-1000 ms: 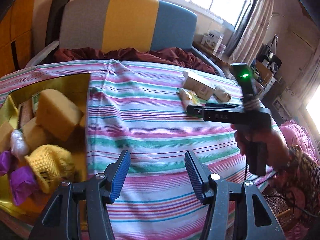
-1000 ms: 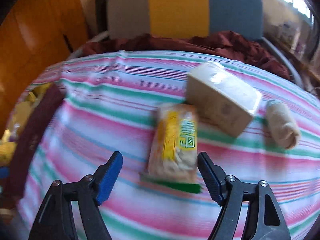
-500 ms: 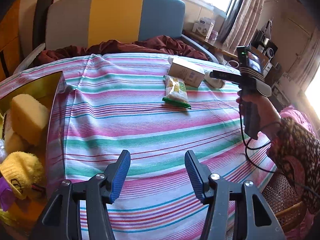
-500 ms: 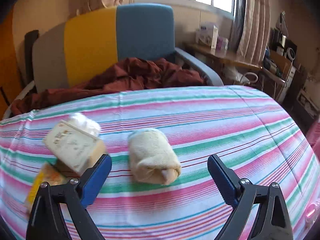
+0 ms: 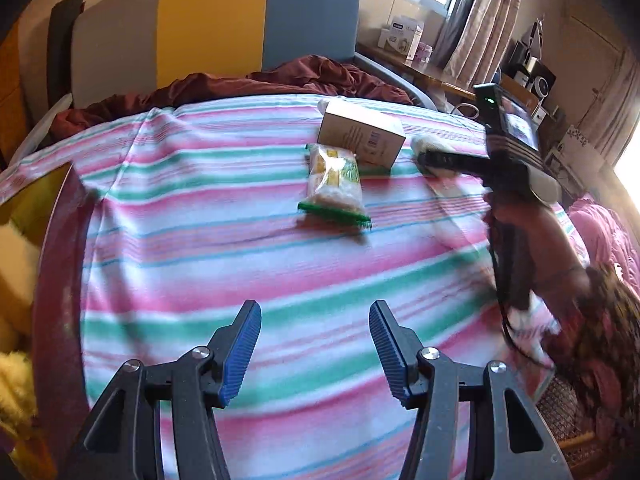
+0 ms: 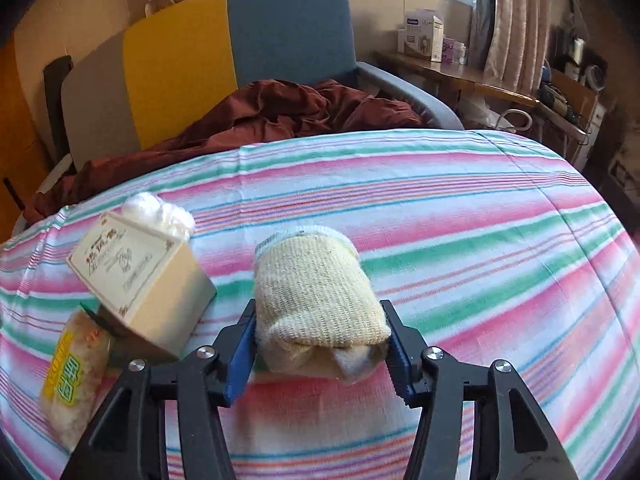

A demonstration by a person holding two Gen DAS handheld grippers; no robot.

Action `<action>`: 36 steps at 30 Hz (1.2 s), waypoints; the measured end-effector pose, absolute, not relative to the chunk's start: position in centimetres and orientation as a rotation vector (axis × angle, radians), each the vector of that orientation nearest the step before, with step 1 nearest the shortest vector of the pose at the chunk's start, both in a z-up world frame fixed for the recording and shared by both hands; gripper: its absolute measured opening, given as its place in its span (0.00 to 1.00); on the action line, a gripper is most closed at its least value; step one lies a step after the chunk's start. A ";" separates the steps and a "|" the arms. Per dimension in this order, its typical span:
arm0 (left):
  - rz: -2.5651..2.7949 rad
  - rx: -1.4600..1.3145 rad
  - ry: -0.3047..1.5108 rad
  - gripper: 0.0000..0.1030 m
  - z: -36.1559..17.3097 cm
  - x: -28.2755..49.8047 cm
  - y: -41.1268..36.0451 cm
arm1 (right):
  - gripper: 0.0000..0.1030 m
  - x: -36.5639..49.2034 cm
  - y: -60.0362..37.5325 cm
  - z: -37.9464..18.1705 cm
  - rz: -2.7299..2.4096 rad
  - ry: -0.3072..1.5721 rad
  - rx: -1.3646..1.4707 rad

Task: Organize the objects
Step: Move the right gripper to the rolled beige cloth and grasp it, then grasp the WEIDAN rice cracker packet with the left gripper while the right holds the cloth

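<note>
Here, nearest the right wrist camera, the right hand-held gripper [image 6: 320, 340] had its jaws closing around a rolled cream towel [image 6: 316, 296], with both blue pads pressed against the roll's sides as it lay on the striped cloth [image 6: 480, 240]. Just left of the roll sat a beige carton [image 6: 140, 280], tilted, its lower corner over a yellow-green snack packet [image 6: 72, 372], and a white fluffy wad [image 6: 158, 210] showed behind the carton. In the left wrist view, the left hand-held gripper [image 5: 316, 352] hung with its jaws apart and nothing between them, above bare striped cloth. At that view's left edge, a gold tray [image 5: 36, 200] held yellow soft things. Farther off stood a chair [image 6: 240, 52] with grey, yellow and blue panels, a maroon cloth [image 6: 280, 112] heaped on its seat.
</note>
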State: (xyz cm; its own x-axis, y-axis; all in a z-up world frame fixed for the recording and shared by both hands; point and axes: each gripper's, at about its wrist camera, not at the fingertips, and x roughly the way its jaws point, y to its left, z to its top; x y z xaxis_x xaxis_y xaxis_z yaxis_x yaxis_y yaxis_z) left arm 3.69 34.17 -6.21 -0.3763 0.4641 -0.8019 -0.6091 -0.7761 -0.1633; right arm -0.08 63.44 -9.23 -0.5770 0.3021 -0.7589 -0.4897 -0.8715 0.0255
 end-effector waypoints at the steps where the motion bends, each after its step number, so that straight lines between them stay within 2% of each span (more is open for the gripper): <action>1: 2.171 -1.182 0.219 0.56 -6.2 3.4 34.7 | 0.55 0.4 62.9 -9.1 2.414 0.306 -1.107; 10: 2.223 -1.095 0.238 0.60 -6.1 -0.1 40.0 | 0.55 4.5 59.7 -8.4 2.291 0.195 -1.052; 14: 2.229 -1.070 0.308 0.61 -7.1 -1.6 42.3 | 0.55 4.8 59.0 -8.3 2.293 0.156 -1.034; 27: 2.214 -1.095 0.355 0.61 -9.3 -4.5 45.7 | 0.55 4.8 58.7 -8.6 2.307 0.150 -1.019; 30: 2.218 -1.103 0.347 0.51 -9.7 -4.6 45.6 | 0.55 4.8 58.7 -8.7 2.308 0.155 -1.026; 31: 2.221 -1.101 0.339 0.45 -9.6 -4.6 45.4 | 0.55 4.8 58.7 -8.8 2.305 0.153 -1.026; 36: 2.219 -1.078 0.282 0.42 -9.5 -4.4 44.4 | 0.55 4.8 58.5 -8.7 2.308 0.139 -1.016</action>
